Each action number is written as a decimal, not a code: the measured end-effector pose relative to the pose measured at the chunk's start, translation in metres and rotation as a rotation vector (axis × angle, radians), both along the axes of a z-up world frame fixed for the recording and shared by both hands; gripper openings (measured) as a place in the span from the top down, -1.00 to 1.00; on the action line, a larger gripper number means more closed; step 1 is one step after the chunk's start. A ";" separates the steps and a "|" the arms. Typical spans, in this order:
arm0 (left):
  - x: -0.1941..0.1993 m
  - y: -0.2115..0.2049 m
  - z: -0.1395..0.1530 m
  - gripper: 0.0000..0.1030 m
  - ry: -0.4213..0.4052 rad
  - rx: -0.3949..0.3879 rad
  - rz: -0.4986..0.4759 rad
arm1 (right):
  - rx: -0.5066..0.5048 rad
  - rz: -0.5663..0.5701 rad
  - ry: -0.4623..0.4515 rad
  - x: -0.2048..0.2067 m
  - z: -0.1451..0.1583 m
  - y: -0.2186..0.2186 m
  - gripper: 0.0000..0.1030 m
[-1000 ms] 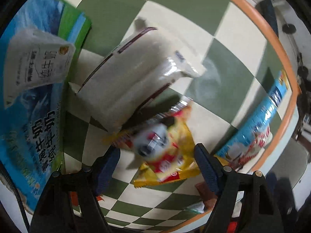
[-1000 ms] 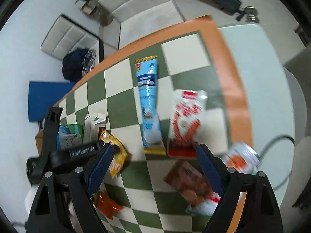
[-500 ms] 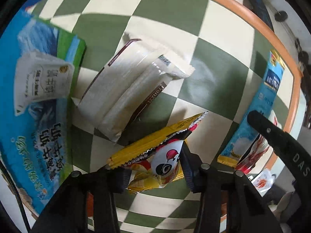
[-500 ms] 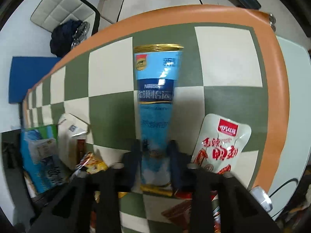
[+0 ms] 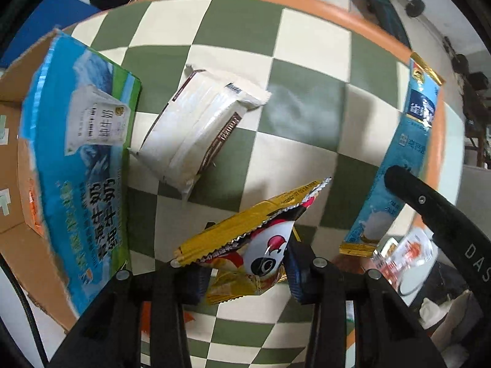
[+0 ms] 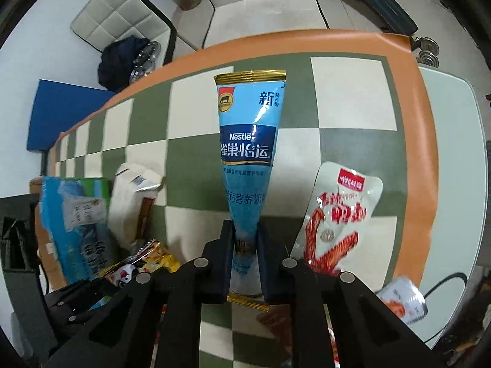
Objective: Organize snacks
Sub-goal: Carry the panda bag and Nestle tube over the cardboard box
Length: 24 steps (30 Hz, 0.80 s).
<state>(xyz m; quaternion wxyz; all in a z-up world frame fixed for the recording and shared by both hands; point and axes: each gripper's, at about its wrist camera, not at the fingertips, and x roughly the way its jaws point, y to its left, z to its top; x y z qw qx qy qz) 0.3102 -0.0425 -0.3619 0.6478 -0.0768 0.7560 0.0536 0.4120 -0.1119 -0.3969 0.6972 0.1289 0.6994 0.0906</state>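
Note:
My left gripper [image 5: 248, 260] is shut on a yellow panda snack bag [image 5: 254, 239] and holds it above the checkered tablecloth [image 5: 300, 116]. My right gripper [image 6: 245, 251] is shut on the lower end of a long blue Nestle packet [image 6: 248, 153], which points away from me over the table. The blue packet also shows in the left wrist view [image 5: 399, 159], and the yellow bag in the right wrist view [image 6: 144, 263]. A white snack pack [image 5: 199, 128] lies on the cloth beside a blue and green milk carton box [image 5: 79, 159].
A white pouch with red print [image 6: 337, 214] lies right of the blue packet. A small packet [image 6: 402, 300] sits at the near right. The open cardboard box [image 5: 12, 153] stands at the left. The orange table edge [image 6: 420, 122] runs along the back and right.
My left gripper has closed on the yellow bag and lifted it. My right gripper has moved in and closed on the blue packet.

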 end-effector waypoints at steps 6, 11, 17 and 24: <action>-0.021 0.005 0.049 0.27 -0.074 -0.045 -0.056 | 0.037 -0.010 -0.040 -0.025 0.042 -0.004 0.69; -0.025 0.028 0.091 0.27 -0.143 -0.083 -0.093 | 0.058 -0.004 -0.083 -0.050 0.084 0.003 0.69; -0.025 0.068 0.155 0.27 -0.234 -0.091 -0.142 | 0.099 0.017 -0.130 -0.076 0.132 0.044 0.69; -0.029 0.149 0.170 0.27 -0.273 -0.023 -0.159 | 0.141 0.078 -0.153 -0.092 0.164 0.141 0.69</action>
